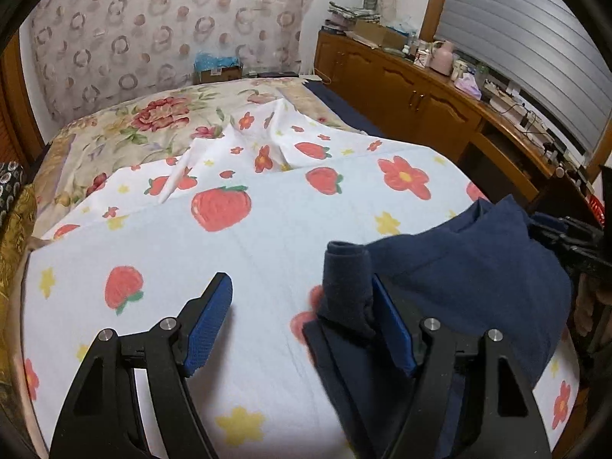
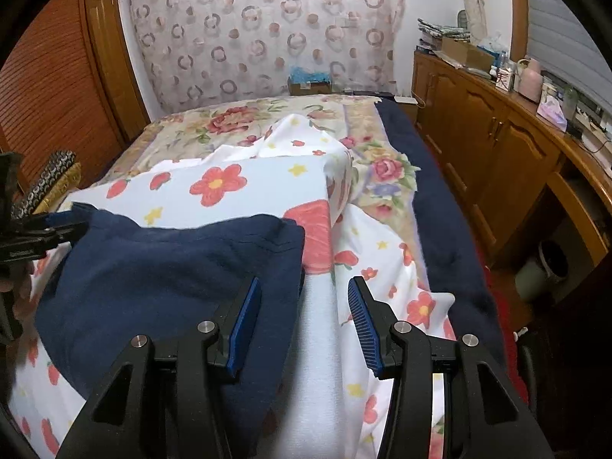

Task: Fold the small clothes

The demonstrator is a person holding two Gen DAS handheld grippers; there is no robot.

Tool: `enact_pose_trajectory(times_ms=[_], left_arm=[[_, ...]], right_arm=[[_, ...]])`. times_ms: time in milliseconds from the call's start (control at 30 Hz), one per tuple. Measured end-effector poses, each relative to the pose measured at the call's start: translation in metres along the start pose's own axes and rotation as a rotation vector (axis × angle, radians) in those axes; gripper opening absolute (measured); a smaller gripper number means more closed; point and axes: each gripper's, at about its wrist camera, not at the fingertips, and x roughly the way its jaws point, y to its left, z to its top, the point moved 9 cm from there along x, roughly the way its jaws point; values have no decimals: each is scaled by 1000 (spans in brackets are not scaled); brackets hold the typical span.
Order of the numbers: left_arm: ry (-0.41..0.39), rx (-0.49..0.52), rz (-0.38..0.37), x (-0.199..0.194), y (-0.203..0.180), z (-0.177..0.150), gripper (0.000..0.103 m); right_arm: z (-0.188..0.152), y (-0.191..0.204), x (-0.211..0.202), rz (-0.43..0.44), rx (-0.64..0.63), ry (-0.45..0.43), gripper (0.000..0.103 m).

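A small navy blue garment (image 1: 470, 267) lies on a white sheet printed with strawberries and flowers (image 1: 214, 237). My left gripper (image 1: 302, 306) is open, its jaws wide apart over the garment's left edge; a bunched fold of navy cloth (image 1: 346, 287) rests against the inner face of its right finger. My right gripper (image 2: 304, 317) is open over the garment's right edge (image 2: 172, 275), its left finger above the cloth and its right finger above the sheet. Each gripper shows at the edge of the other's view.
The bed has a floral cover (image 1: 153, 122) further back and a dark blue blanket (image 2: 440, 210) along its right side. Wooden cabinets (image 2: 497, 145) with clutter stand to the right. A patterned curtain (image 2: 267, 30) hangs behind the bed.
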Motion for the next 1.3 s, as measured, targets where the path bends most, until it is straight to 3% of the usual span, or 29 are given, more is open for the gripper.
enact_pose_trajectory(times_ms=[100,233,467,733,800,833,867,1000,1033,1067,1100,1300], left_arm=[[19,-4,-21,3,2,0,75],[9,-1,-71,-11,-1,1,75],[62,66,-110,-21,-15,-22,75],[90,16,-167,-6,-15,-27,75],[85,13,-182,-6,-18,-25,69],[86,15,-192,-5,-19,-25,61],[87,15,-209,-5,-22,-25,52],[83,6,-231,-5,-26,-25,39],[79,2,-239,-7,-26,-25,29],[76,3,-250,-9,-27,-25,19],[74,4,-255,-10,-28,-25,15],[-50,14,-244,-64,-33,-11,11]], right_arm=[[5,8,-7,40,5,-21,50],[7,18,-10,104,20,-40,59],[-14,17,19,116,-15,66,62],[-8,13,25,200,59,101,62],[-8,15,24,196,50,97,62],[-9,16,27,200,51,99,61],[-8,17,27,210,52,101,55],[-12,26,27,250,34,108,34],[-13,28,26,269,36,103,27],[-12,28,23,277,41,91,24],[-10,29,20,273,38,74,23],[17,49,-17,278,-35,-68,20]])
